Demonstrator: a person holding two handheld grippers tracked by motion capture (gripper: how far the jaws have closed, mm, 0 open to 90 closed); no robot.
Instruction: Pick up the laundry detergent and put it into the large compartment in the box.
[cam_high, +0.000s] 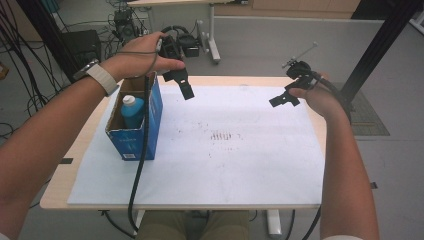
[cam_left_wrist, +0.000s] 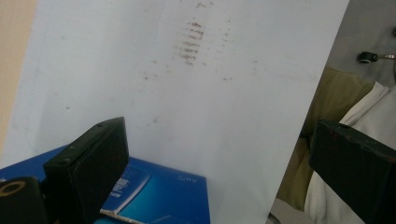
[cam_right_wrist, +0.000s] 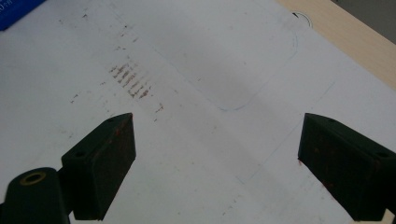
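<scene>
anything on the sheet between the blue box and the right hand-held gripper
No objects: in the high view, only bare white sheet with a patch of brown marks lies between the blue box and the right hand-held gripper.

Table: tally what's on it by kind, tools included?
Blue box: 1
Blue bottle with white cap, standing in the box: 1
White sheet: 1
Tools, both open and empty: 2 (left tool, right tool)
Total: 5
</scene>
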